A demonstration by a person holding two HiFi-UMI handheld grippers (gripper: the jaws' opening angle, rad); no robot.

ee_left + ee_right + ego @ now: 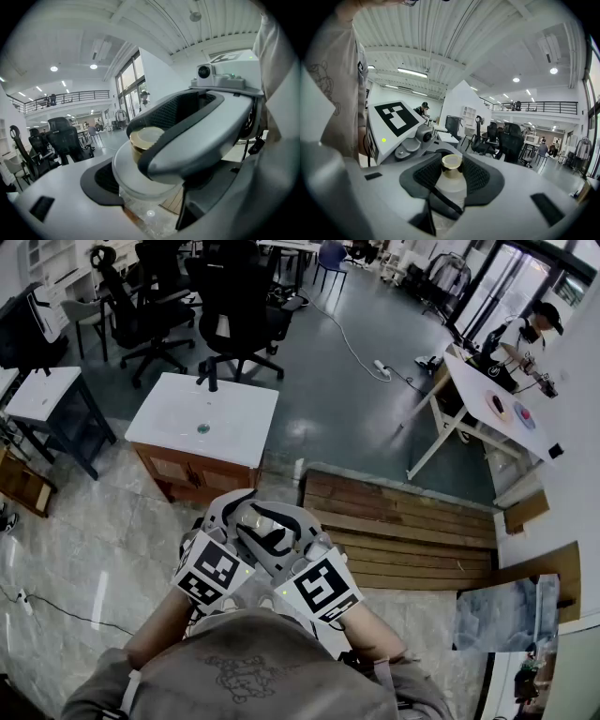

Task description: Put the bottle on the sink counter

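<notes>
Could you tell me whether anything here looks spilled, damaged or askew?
Nothing stands out: the bottle is upright with its gold cap on, its neck clamped in the right tongs, and the sink counter ahead looks intact, with no spill visible.

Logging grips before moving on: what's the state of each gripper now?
Left gripper: jaws wide, bottle between them; grip cannot be told.
Right gripper: closed on the bottle's neck.
</notes>
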